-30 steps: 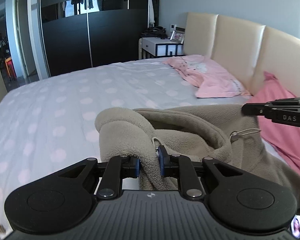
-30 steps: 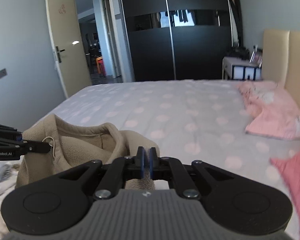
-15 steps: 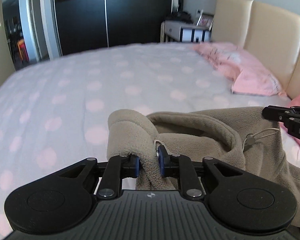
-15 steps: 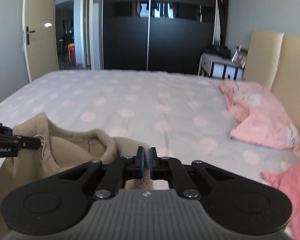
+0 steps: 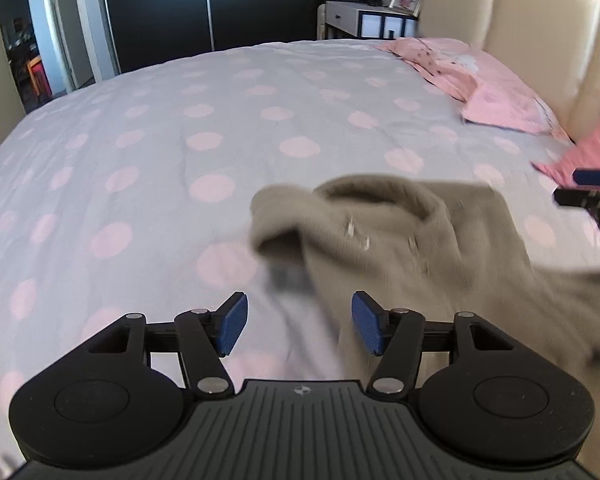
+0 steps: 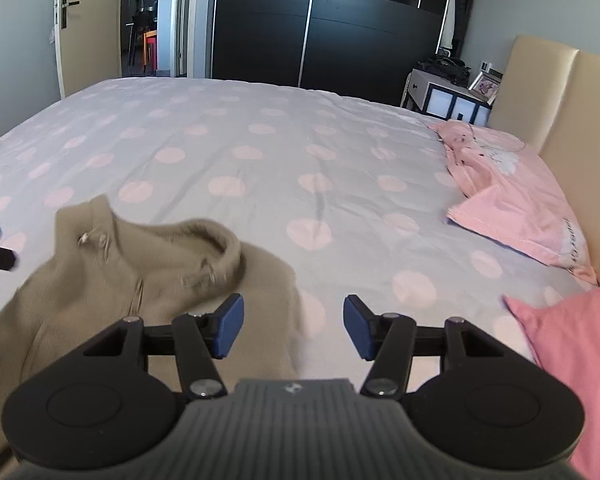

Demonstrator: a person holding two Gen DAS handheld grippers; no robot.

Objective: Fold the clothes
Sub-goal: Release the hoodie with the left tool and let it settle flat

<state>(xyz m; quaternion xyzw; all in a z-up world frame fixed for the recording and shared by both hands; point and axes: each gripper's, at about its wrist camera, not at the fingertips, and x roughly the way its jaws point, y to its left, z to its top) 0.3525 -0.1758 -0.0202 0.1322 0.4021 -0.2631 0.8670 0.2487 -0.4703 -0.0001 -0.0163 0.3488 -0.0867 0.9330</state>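
A: What is being shown from the left wrist?
B: The left gripper is being opened, nothing gripped; the blurred fleece is being seen beyond it on the bedsheet, a pillow behind.

A: And the right wrist?
B: The right gripper is being opened, empty; the fleece is lying left, a cushion right.

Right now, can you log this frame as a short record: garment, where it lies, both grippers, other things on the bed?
garment: beige fleece top, collar and zip showing, blurred
location: on the polka-dot bed sheet, crumpled, not yet folded
left gripper: jaws opening, nothing pressed between the pads; fleece lies just beyond them
right gripper: jaws opening, nothing between the pads; fleece to its left
other items: pink garment near the headboard; pink cushion at right
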